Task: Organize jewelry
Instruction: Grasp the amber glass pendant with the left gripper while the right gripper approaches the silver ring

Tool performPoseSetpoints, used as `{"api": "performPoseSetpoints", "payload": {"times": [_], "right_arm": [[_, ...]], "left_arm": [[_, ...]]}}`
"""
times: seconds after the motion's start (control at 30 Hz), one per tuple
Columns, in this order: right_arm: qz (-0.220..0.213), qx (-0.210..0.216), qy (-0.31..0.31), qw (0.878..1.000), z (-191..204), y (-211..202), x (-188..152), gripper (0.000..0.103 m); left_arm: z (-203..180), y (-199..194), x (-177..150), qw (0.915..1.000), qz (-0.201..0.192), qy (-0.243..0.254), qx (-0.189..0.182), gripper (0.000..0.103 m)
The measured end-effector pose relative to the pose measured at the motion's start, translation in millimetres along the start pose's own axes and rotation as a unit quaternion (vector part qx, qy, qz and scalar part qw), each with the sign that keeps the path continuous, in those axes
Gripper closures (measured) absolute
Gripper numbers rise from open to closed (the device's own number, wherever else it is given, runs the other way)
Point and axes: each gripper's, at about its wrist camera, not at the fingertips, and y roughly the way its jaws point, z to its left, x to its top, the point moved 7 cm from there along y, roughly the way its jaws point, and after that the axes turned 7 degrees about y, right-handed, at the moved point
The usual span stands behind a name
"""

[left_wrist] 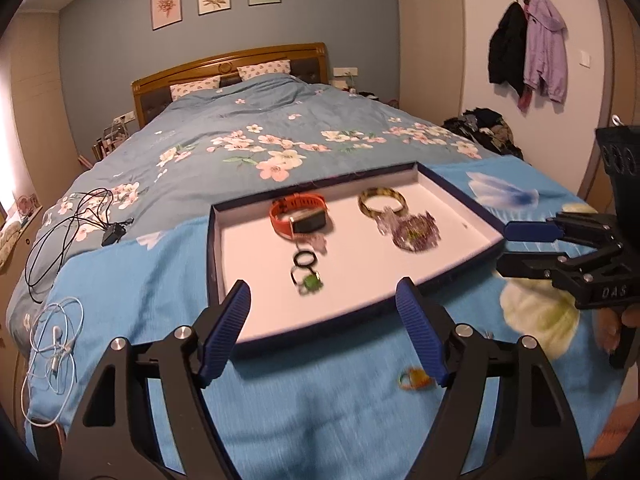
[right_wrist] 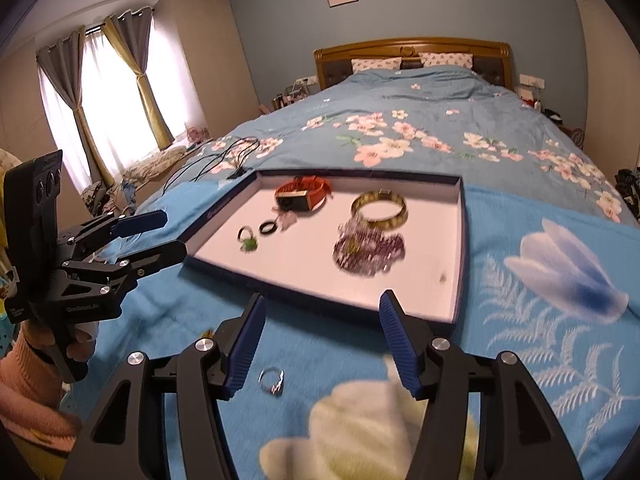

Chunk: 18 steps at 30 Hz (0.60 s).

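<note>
A shallow white tray with a dark blue rim (left_wrist: 224,248) (right_wrist: 460,248) lies on the bed. It holds an orange watch (left_wrist: 298,214) (right_wrist: 304,194), a mottled bangle (left_wrist: 382,200) (right_wrist: 379,207), a purple bead bracelet (left_wrist: 416,232) (right_wrist: 368,250), a black ring (left_wrist: 306,258) (right_wrist: 267,227) and a green-stone ring (left_wrist: 308,282) (right_wrist: 247,240). An orange ring (left_wrist: 414,378) lies on the blanket by my left gripper's right finger. A silver ring (right_wrist: 272,382) lies on the blanket just below my right gripper's fingertips. My left gripper (left_wrist: 324,306) (right_wrist: 160,236) is open and empty. My right gripper (right_wrist: 322,318) (left_wrist: 504,248) is open and empty.
Black cables (left_wrist: 68,228) (right_wrist: 216,164) and a white cable (left_wrist: 54,340) lie on the floral quilt left of the tray. The bed's wooden headboard (left_wrist: 228,68) stands far back. Coats (left_wrist: 528,48) hang on the right wall above a clothes pile.
</note>
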Motion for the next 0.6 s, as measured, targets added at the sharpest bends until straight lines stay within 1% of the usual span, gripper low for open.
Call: {"api": "performPoseSetpoints", "payload": {"times": [0.17, 0.3, 0.37, 0.53, 0.6], "right_arm": [[0.016, 0.000, -0.009, 1.000, 7.1, -0.7, -16.5, 0.046], [0.031, 0.001, -0.023, 0.999, 15.9, 2.8, -29.2, 0.046], [0.038, 0.001, -0.029, 0.999, 19.5, 4.2, -33.5, 0.046], [0.037, 0.004, -0.031, 0.999, 23.9, 1.3, -36.2, 0.046], [0.042, 0.004, -0.032, 0.999, 24.0, 2.1, -38.2, 0.046]], "left_arm": [[-8.4, -7.5, -22.3, 0.9998, 0.010, 0.005, -0.019, 0.029], [-18.8, -4.4, -34.4, 0.9992, 0.025, 0.011, -0.030, 0.029], [-24.4, -2.8, -37.5, 0.9987, 0.030, 0.012, -0.039, 0.029], [-36.8, 1.4, -41.0, 0.9972, 0.041, 0.024, -0.057, 0.031], [-42.5, 5.8, -41.5, 0.9960, 0.053, 0.028, -0.066, 0.032]]}}
